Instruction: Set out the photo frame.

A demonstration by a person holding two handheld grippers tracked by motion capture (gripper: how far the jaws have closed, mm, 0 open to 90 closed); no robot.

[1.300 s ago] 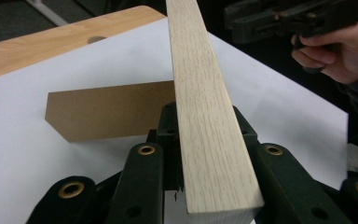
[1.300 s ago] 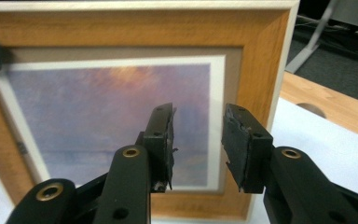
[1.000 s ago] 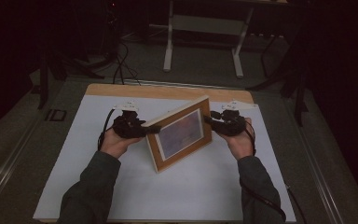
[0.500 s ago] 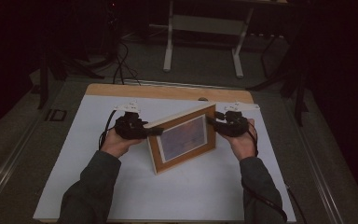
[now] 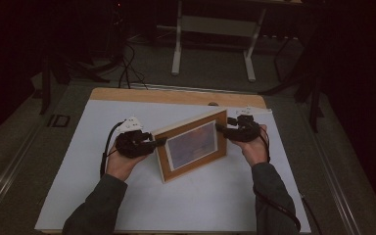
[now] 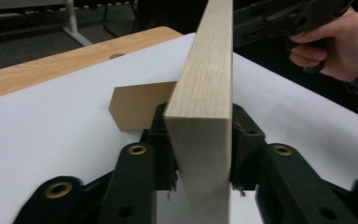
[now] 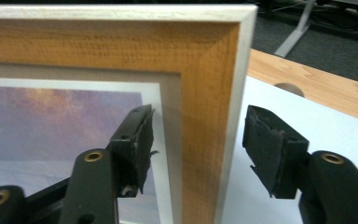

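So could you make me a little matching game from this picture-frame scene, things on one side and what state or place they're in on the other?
Things:
1. left tool
2. right tool
3. picture frame
4. brown stand flap

States:
a. standing upright on the white sheet
b. open, pads clear of the frame's edge
c. sticking out behind the frame
d. shut on the frame's edge

Pairs: 1-d, 2-b, 3-a, 4-c
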